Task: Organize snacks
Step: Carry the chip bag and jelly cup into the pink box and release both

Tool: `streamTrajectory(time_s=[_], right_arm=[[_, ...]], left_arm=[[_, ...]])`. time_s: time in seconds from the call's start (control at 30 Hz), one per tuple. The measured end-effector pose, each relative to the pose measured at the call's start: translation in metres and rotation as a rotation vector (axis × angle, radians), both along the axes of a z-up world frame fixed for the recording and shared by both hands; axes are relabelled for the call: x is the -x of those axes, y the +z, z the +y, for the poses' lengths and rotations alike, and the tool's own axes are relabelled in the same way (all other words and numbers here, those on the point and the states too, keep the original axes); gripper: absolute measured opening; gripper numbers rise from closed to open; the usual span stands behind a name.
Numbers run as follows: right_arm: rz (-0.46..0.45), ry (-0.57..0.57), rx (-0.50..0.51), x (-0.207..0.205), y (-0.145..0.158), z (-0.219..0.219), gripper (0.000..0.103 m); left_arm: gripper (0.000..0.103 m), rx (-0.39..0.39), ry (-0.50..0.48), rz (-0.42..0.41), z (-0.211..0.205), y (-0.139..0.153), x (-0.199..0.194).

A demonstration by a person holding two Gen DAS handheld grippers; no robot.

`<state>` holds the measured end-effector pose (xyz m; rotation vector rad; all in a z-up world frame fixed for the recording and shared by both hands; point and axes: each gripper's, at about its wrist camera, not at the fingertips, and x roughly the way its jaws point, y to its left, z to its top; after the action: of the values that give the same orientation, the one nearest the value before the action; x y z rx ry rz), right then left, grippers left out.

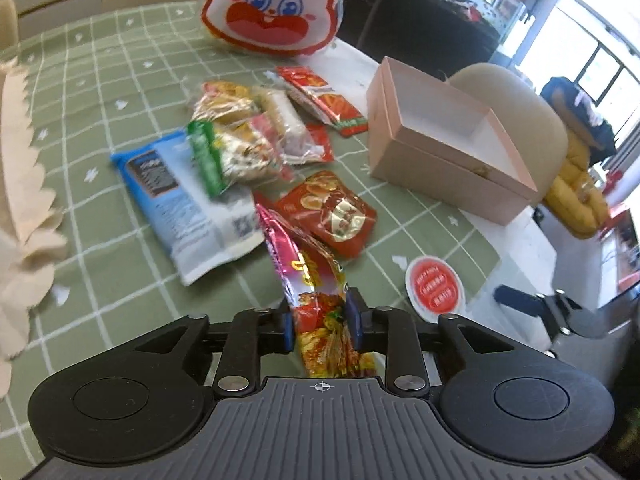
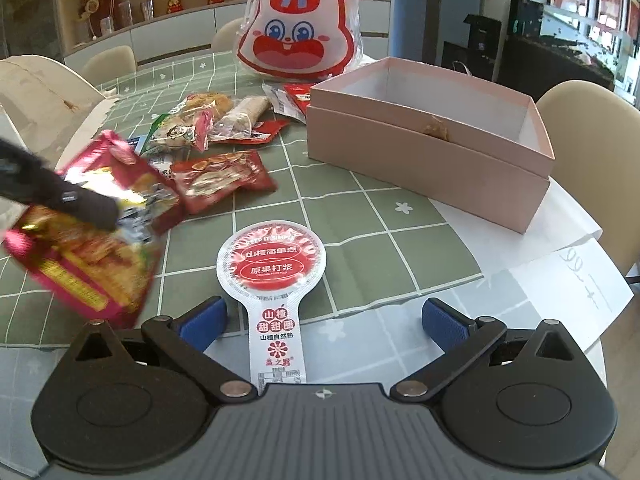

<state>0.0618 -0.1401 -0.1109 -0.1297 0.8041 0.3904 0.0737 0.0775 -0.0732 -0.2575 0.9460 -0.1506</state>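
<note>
My left gripper (image 1: 322,322) is shut on a shiny pink and red snack packet (image 1: 308,276), which hangs clear of the green checked tablecloth (image 1: 120,80). In the right wrist view that same packet (image 2: 80,260) hangs at the left under a dark finger (image 2: 72,200) of the left gripper. My right gripper (image 2: 324,320) is open just above the table, and the stem of a red-and-white paddle-shaped hawthorn packet (image 2: 272,264) lies between its blue pads (image 2: 204,320) without touching them. An open pink box (image 2: 432,140) stands behind it on the right, and I see nothing inside it.
A pile of loose snacks lies mid-table: a blue packet (image 1: 180,196), a red packet (image 1: 332,212) and several clear-wrapped ones (image 1: 248,136). A big rabbit-face bag (image 2: 296,32) stands at the back. White paper (image 2: 560,272) covers the right edge. Chairs ring the table.
</note>
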Motion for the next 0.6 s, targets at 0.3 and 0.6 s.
streamTrajectory(time_s=[0.3,0.6], right_arm=[[-0.008,0.013,0.002,0.002,0.0,-0.002,0.103],[0.006,0.049,0.01,0.011,0.002,-0.004,0.103]], left_arm=[[0.029,-0.062,-0.035,0.009,-0.017,0.005,-0.009],[0.026,-0.156,-0.129,0.064,-0.015,0.019,0.023]])
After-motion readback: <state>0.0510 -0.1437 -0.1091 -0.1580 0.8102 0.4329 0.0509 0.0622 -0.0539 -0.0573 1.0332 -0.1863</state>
